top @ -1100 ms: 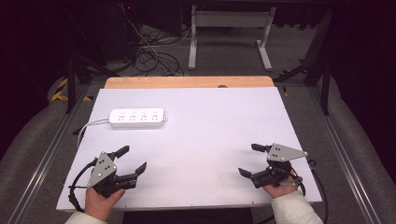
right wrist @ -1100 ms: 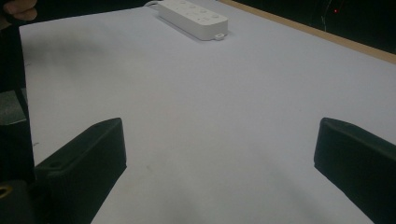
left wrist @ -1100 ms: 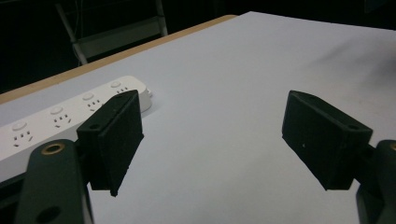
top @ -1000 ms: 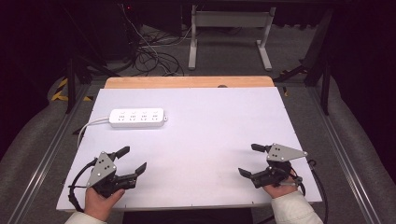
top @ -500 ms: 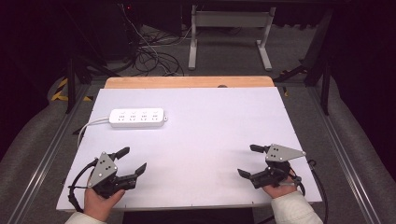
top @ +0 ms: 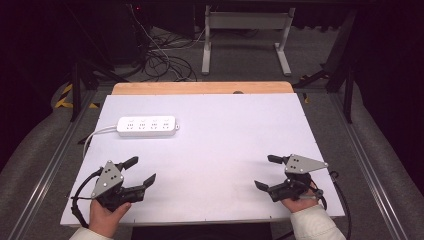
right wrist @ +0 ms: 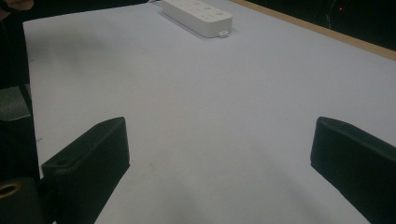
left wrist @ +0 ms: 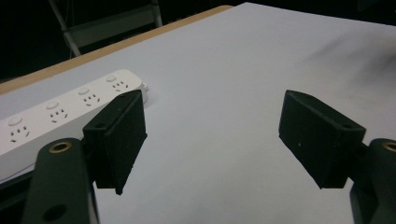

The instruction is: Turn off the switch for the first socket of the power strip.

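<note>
A white power strip (top: 147, 126) lies flat on the far left part of the white table (top: 225, 150), its long side running across the table and its cord (top: 97, 134) curling off its left end toward the table's edge. The left gripper (top: 141, 173) rests near the front left corner with its jaws spread wide and nothing between them, the strip well ahead of it; in the left gripper view the strip (left wrist: 56, 112) sits just past the left jaw. The right gripper (top: 265, 172) rests near the front right corner, jaws likewise spread and empty, and the strip (right wrist: 196, 14) lies far off across the table from it. The strip looks like a rigid plastic bar, fairly light, with smooth and probably slippery sides, so a pinch across its narrow width near the middle should hold it level; taken at one end it would likely tip. The cord is limp and will drag behind, perhaps tugging the strip askew as it is lifted
</note>
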`<act>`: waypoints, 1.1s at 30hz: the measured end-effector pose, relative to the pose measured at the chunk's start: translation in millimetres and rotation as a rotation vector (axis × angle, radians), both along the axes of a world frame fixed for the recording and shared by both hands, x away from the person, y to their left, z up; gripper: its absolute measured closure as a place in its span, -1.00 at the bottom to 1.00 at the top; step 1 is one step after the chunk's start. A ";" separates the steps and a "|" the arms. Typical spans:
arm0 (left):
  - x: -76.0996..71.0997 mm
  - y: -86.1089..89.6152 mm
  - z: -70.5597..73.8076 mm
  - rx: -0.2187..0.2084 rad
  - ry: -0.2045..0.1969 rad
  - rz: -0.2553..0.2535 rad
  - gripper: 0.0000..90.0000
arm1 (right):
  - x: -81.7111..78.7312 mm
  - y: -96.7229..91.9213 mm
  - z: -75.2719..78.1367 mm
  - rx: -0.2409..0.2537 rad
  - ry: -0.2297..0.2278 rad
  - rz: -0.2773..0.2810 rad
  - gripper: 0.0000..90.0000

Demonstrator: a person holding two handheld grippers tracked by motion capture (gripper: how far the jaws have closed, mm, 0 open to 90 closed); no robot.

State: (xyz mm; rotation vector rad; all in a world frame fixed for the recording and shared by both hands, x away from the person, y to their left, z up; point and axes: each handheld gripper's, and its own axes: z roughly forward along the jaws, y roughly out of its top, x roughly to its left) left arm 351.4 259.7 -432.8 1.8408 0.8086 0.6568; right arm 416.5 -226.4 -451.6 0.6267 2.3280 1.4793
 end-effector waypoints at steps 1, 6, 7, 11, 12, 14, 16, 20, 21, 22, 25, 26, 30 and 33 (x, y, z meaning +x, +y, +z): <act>1.3 0.9 2.0 0.008 0.006 -0.003 -0.49 | 0.2 0.1 -0.2 0.001 0.001 0.001 -0.89; 3.5 2.1 5.9 0.027 0.011 0.011 -0.48 | 0.6 0.3 -0.4 0.000 0.005 0.001 -0.89; 3.5 2.1 5.9 0.027 0.011 0.011 -0.47 | 0.6 0.3 -0.4 0.000 0.005 0.001 -0.89; 6.7 3.0 11.0 0.046 0.027 0.013 -0.46 | 0.7 0.6 -0.8 -0.002 0.007 0.000 -0.89; 7.6 3.4 12.3 0.046 0.031 0.011 -0.46 | 0.8 0.7 -0.8 -0.004 0.008 -0.001 -0.89; 9.2 4.4 15.0 0.044 0.044 0.011 -0.46 | 0.9 0.8 -0.9 -0.005 0.009 -0.001 -0.89; 11.3 7.0 19.2 0.040 0.052 0.009 -0.46 | 1.2 1.1 -1.2 -0.005 0.012 -0.001 -0.89; 14.5 8.9 23.2 0.051 0.054 0.016 -0.46 | 1.6 1.3 -1.7 -0.004 0.016 0.000 -0.89; 15.7 9.0 24.2 0.046 0.058 0.019 -0.46 | 1.7 1.2 -1.8 -0.004 0.017 0.000 -0.89; 17.6 9.8 25.5 0.054 0.058 0.014 -0.46 | 1.7 1.2 -1.8 -0.004 0.017 0.000 -0.89; 21.7 11.6 28.4 0.056 0.062 0.014 -0.46 | 1.7 0.9 -1.7 -0.003 0.016 -0.002 -0.88; 23.3 12.6 29.3 0.058 0.059 0.012 -0.46 | 1.7 0.9 -1.7 -0.002 0.016 -0.003 -0.88; 29.0 15.0 31.6 0.047 0.071 0.013 -0.46 | 1.6 1.2 -1.7 -0.005 0.015 -0.003 -0.88; 33.8 17.0 35.4 0.054 0.070 0.014 -0.46 | 1.6 1.3 -1.9 -0.005 0.017 -0.002 -0.88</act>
